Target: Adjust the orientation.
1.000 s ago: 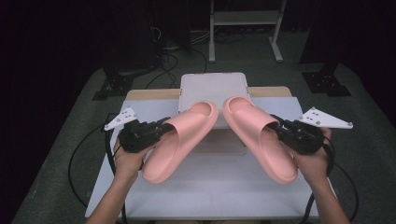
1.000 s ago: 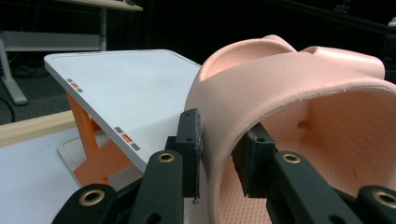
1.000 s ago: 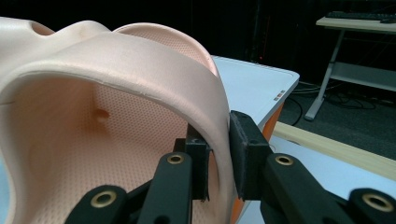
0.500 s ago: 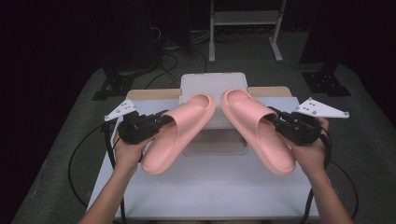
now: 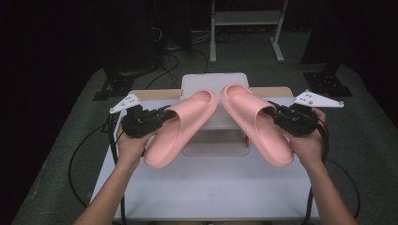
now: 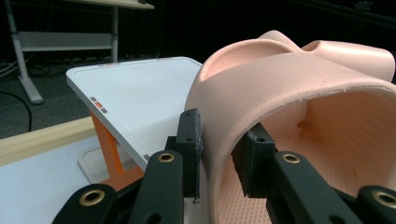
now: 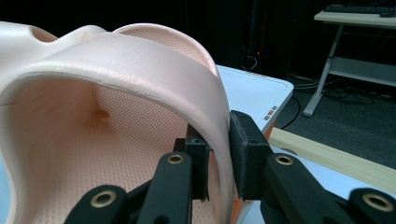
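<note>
1. Two pink slippers are held up above the white tabletop (image 5: 206,187), one in each gripper.
2. The left gripper (image 5: 162,116) is closed tight on the side of the strap of the left slipper (image 5: 180,126). In the left gripper view, the strap wall is pinched between the two black jaws.
3. The right gripper (image 5: 277,113) is closed the same way on the strap of the right slipper (image 5: 256,123).
4. The slippers' far ends are near each other over a white box lid (image 5: 215,83), but they are not touching.
5. A clear box with orange clips (image 5: 220,143) is seen under the lid, between the slippers.
</note>
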Available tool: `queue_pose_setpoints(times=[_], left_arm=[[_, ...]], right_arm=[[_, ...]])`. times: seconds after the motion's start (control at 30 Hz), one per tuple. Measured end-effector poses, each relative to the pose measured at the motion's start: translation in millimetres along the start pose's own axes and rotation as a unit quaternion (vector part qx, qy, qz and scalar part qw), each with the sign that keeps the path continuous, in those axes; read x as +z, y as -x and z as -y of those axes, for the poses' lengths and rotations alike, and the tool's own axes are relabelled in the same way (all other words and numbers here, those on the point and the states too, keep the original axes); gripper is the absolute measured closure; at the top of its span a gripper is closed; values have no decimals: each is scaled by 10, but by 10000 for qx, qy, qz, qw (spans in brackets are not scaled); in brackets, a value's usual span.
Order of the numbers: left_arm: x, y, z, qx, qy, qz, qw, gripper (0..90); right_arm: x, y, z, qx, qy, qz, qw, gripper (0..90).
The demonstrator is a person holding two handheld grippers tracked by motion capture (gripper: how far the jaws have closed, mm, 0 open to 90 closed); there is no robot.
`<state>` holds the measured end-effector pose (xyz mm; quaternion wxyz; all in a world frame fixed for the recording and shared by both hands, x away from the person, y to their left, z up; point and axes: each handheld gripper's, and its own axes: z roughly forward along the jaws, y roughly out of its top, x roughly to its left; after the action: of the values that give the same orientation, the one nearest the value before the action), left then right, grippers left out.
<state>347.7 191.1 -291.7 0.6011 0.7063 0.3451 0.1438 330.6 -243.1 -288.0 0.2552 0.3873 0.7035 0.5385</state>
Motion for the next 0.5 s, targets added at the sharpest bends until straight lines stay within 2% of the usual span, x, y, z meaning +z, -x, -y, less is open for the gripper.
queue_pose_setpoints(times=[0.5], left_arm=[[195,-148,-81,-43,-29,-80,10000,731]], right_arm=[[188,152,-43,109,-171,81,9998,774]])
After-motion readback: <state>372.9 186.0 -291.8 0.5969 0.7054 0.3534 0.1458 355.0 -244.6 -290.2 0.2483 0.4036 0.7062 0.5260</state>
